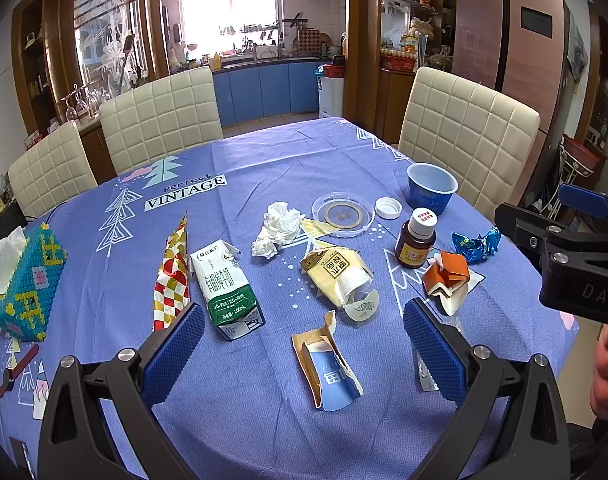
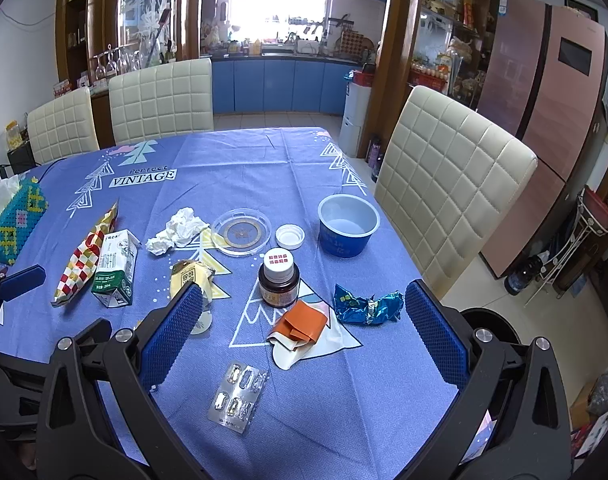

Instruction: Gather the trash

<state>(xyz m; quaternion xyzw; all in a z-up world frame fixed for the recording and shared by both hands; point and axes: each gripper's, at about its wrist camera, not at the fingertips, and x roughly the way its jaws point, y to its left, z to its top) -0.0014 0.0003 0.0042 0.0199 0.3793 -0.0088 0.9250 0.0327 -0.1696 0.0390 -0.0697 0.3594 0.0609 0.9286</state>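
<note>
Trash lies scattered on the blue tablecloth (image 1: 264,160). My left gripper (image 1: 304,344) is open and empty above a torn blue-and-tan paper cup (image 1: 328,368); a green milk carton (image 1: 226,288) and a yellow wrapper (image 1: 336,276) lie just beyond. My right gripper (image 2: 300,328) is open and empty above a crumpled orange carton (image 2: 300,330), with an empty pill blister (image 2: 238,398) nearer and a blue foil wrapper (image 2: 366,306) to the right. A brown medicine bottle (image 2: 278,280), crumpled tissue (image 2: 180,228) and a red-checked wrapper (image 2: 84,256) lie farther off.
A blue yogurt tub (image 2: 348,224), a white cap (image 2: 290,236) and a clear plastic lid (image 2: 242,232) sit toward the far right. A beaded tissue box (image 1: 24,284) stands at the left edge. Cream chairs (image 2: 452,184) surround the table.
</note>
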